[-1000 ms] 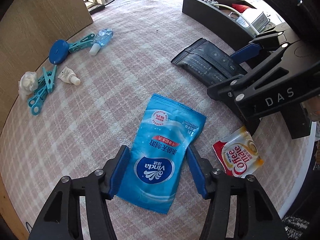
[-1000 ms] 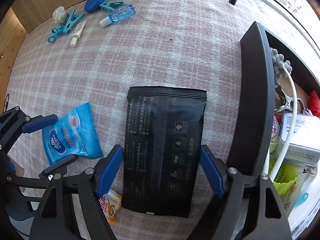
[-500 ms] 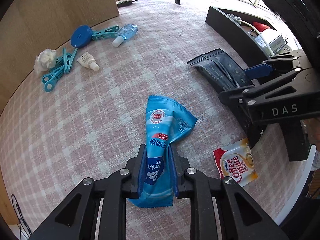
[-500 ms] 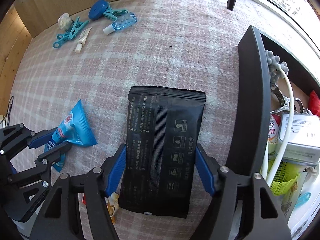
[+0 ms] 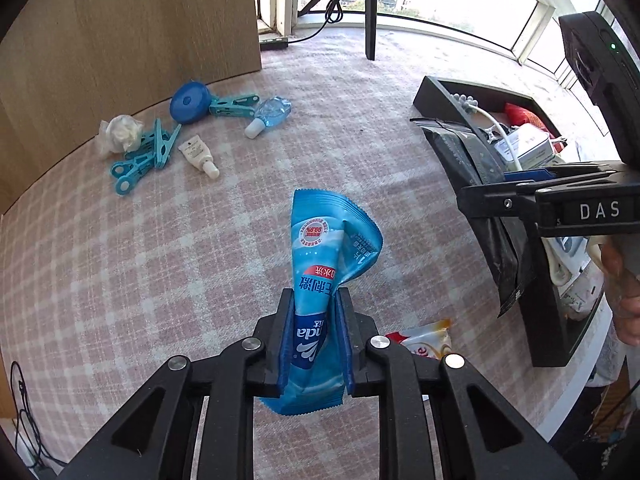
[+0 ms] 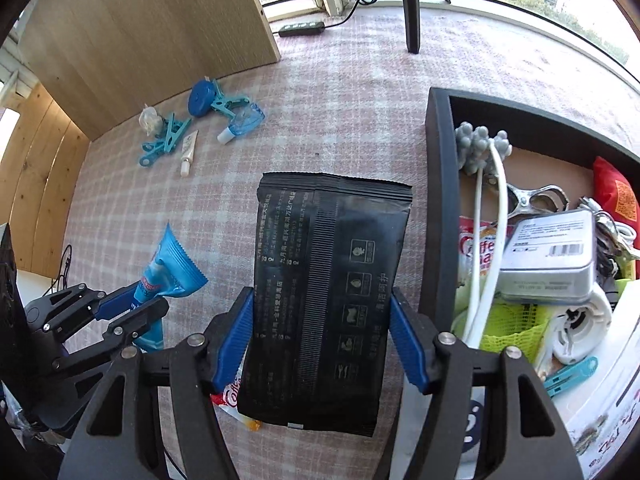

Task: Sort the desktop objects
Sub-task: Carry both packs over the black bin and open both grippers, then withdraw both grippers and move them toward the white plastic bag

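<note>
The left gripper (image 5: 314,334) is clamped tight on a crumpled blue plastic wet-wipe sachet (image 5: 320,264), whose upper part sticks out past the fingertips above the pink-and-white checked tablecloth (image 5: 160,272). The right gripper (image 6: 322,336) grips a flat black foil packet (image 6: 324,280) across its width, both blue pads pressed to its long edges; the packet hangs clear of the cloth. Just right of this packet stands the black open tray (image 6: 438,200), crowded with a white cable (image 6: 486,240), a grey metal tin (image 6: 548,256) and a yellow-green mesh basket (image 6: 508,328). Under the black packet's lower left corner lies a red-and-white coffee creamer sachet (image 6: 232,396). Far ahead and to the left of both grippers sits a cluster: turquoise clothes pegs (image 5: 140,156), a round blue tape measure (image 5: 190,102), a small clear blue bottle (image 5: 268,114), a small white tube (image 5: 198,156) and a crumpled white wad (image 5: 120,134), near a wooden panel (image 5: 120,40).
</note>
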A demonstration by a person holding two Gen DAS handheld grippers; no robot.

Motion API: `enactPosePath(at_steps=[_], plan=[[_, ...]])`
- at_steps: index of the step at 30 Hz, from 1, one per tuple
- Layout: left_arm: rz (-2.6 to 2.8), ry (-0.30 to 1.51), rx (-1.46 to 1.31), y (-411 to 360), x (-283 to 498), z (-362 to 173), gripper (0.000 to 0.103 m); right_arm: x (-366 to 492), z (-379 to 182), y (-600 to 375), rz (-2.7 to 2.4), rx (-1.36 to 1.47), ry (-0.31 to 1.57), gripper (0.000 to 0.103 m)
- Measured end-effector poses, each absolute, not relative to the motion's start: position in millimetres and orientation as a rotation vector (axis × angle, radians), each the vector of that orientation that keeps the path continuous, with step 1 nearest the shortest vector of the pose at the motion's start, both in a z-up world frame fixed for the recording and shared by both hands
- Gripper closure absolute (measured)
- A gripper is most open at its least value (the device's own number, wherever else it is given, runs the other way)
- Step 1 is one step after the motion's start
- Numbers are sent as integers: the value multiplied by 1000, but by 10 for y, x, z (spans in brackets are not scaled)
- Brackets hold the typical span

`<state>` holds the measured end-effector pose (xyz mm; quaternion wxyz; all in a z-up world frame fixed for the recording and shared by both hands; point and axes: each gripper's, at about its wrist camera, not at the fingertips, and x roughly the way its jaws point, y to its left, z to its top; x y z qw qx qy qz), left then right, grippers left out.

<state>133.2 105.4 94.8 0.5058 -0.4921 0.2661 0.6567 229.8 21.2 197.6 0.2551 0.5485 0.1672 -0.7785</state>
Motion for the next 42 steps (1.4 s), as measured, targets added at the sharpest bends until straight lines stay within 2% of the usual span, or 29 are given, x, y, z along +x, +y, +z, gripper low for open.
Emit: enactPosePath(at_steps=[6, 16, 26, 27, 28, 29, 30, 31, 35, 42], plan=[[1546, 592, -1126, 1423, 1597, 1247, 85, 2147, 2133, 307, -2239, 1436, 403, 40], [1446, 554, -1031, 2200, 2192, 1645, 85, 1704, 2660, 1075, -2454, 1459, 310, 40], [1344, 566, -983, 2734, 2825, 1772, 84, 1405, 2735, 1617, -2583, 1549, 272, 38], [1329, 559, -975, 2777, 2879, 1789, 81, 1379, 2723, 1636, -2576, 1561, 271, 37], [1315, 554, -966, 2814, 2927, 1804, 64, 1357, 2716, 1654, -2577, 1572, 269, 35], [1314, 560, -962, 2843, 2966, 1810, 34, 1345, 2720, 1676, -2592, 1576, 264, 35], [1329, 563, -956, 2858, 2990, 1820, 24, 1341, 2735, 1694, -2611, 1569, 262, 35], [1348, 560, -941, 2855, 3000, 1836, 21, 1344, 2755, 1705, -2629, 1559, 262, 35], [1381, 595, -900, 2807, 3022, 1856, 21, 1393, 2839, 1698, -2654, 1521, 254, 35], [1440, 575, -961, 2587, 2703, 1790, 29, 1476, 2855, 1454, -2627, 1467, 256, 35]])
